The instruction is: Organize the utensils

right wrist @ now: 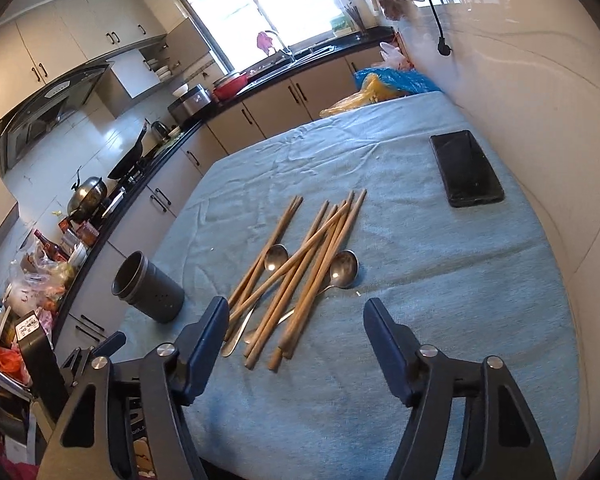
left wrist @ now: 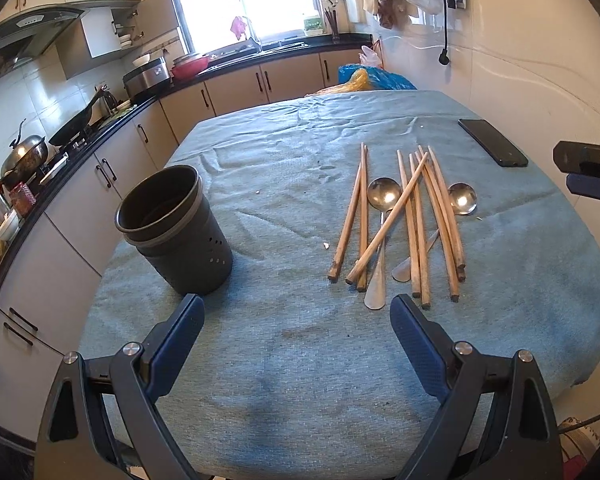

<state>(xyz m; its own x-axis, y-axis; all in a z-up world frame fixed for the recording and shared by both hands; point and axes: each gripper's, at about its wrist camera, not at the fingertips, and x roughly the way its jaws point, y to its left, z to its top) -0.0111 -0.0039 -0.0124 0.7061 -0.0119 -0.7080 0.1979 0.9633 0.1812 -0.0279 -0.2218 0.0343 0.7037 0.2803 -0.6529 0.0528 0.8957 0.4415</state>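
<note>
Several wooden chopsticks (left wrist: 416,220) and two metal spoons (left wrist: 383,196) lie in a loose pile on the blue-grey tablecloth (left wrist: 292,360). A dark perforated utensil holder (left wrist: 176,228) stands upright and empty to their left. My left gripper (left wrist: 296,308) hangs open above the cloth, between the holder and the pile, with nothing in it. In the right wrist view the chopsticks (right wrist: 300,272), the spoons (right wrist: 342,266) and the holder (right wrist: 148,286) show again. My right gripper (right wrist: 296,314) is open just short of the pile's near ends, touching nothing.
A black phone (left wrist: 493,142) (right wrist: 466,168) lies at the far right of the table near the wall. Blue and yellow plastic bags (left wrist: 364,78) sit at the table's far edge. A kitchen counter with a stove and pots (left wrist: 24,152) runs along the left.
</note>
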